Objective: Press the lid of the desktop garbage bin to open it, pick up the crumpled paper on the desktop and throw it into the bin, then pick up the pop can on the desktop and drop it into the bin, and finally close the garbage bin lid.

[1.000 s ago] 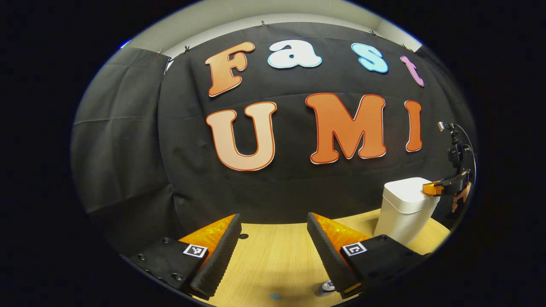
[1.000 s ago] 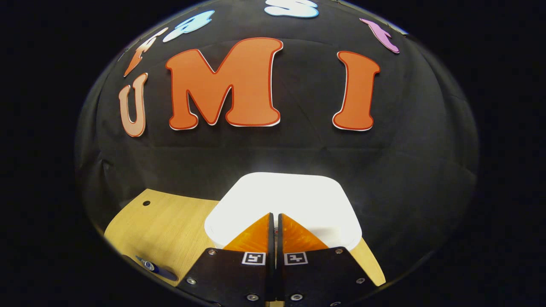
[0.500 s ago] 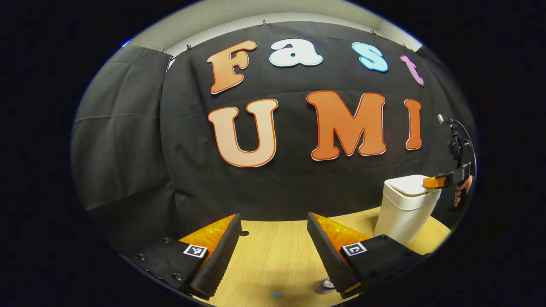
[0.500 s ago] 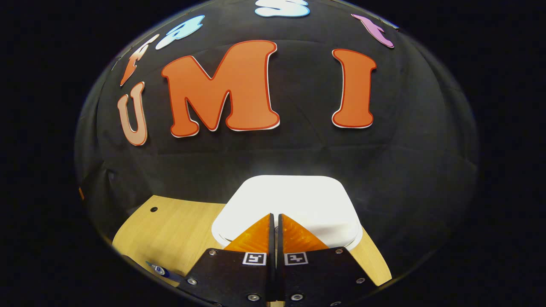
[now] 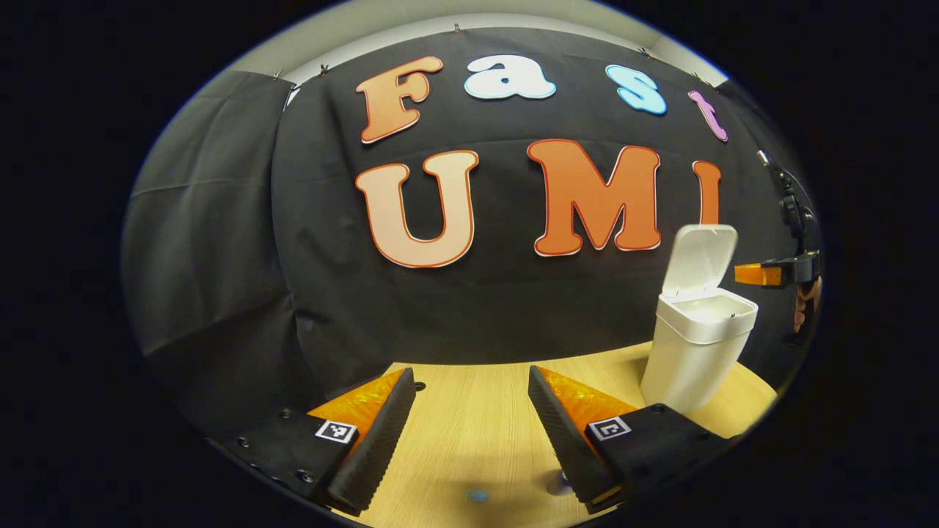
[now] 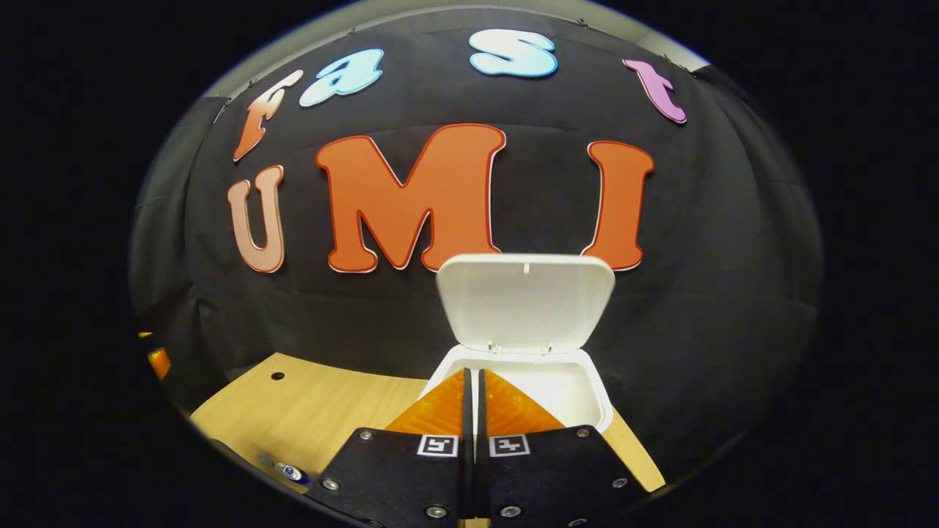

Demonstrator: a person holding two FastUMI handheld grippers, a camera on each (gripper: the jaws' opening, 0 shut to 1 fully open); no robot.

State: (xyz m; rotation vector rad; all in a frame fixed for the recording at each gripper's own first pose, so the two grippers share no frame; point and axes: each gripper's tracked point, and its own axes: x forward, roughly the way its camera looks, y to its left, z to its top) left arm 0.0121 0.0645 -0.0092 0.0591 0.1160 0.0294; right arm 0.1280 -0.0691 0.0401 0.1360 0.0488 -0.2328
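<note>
Since a moment ago, the lid is standing upright instead of lying flat, and the right gripper, fingers pressed together, is hovering above the white bin, whose visible interior looks empty. Farther off, the left gripper is hanging wide apart over the wooden table, with the pop can lying at the table's near edge.

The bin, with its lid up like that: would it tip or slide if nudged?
Probably somewhat tippy: the bin is tall and narrows toward its base, and the raised lid stands upright above the rim at the back. It looks like thin plastic, so likely light; on the smooth table it may slide.
</note>
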